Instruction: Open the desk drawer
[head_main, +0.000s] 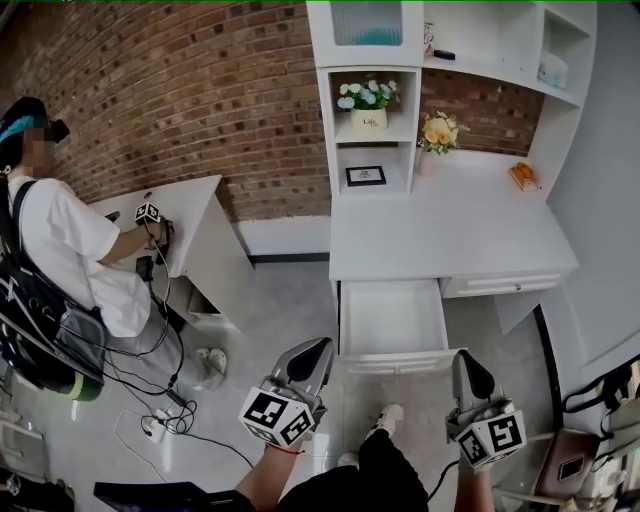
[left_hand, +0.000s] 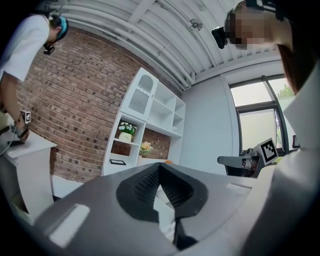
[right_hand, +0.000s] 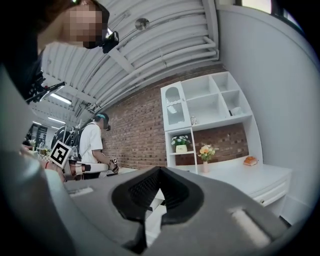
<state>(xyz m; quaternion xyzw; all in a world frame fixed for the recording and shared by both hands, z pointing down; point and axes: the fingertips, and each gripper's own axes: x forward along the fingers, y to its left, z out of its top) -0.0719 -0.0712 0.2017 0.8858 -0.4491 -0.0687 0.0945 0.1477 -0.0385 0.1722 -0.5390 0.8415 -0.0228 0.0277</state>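
Left gripper (head_main: 316, 352) and right gripper (head_main: 468, 366) hang low near the person's legs, jaws pressed together on nothing, likely because the desk drawer (head_main: 392, 318) ahead already stands pulled out.

The room is being lit brightly and evenly, daylight being admitted through the right window (left_hand: 255, 120). A soft shadow is being thrown beneath the drawer (head_main: 390, 318). Edges are being bent and darkened by wide lenses.
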